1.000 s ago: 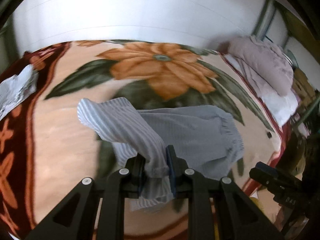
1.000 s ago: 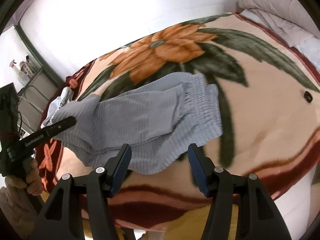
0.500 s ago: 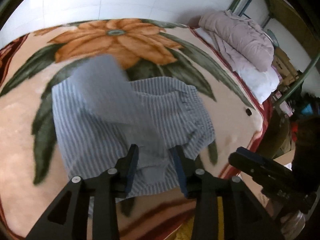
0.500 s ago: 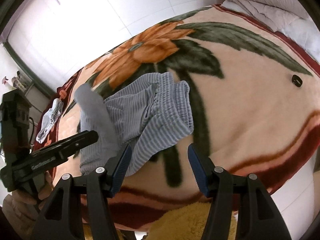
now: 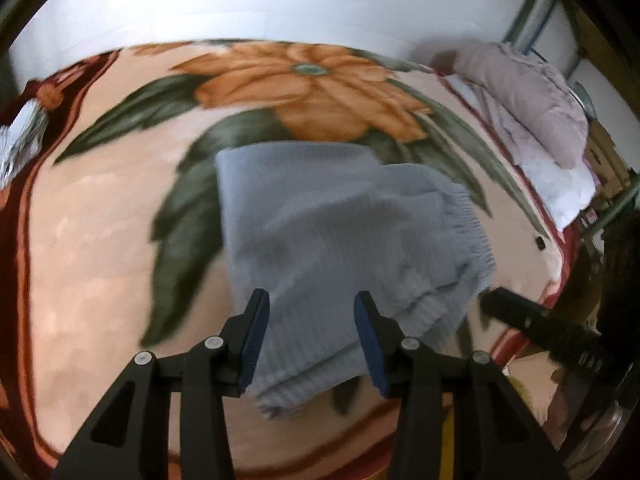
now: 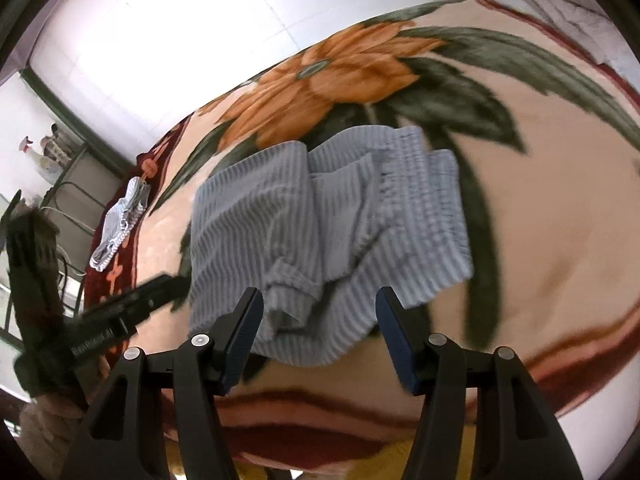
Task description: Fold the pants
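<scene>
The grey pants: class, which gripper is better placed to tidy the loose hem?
Probably the right gripper: open, with the rumpled hem of the pants straight ahead. The left gripper faces smoother fabric.

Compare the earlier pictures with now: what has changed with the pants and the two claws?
The left claw let go of the pant leg it had carried rightward over the grey pants, which now lie folded on the blanket. The right claw stayed open.
</scene>
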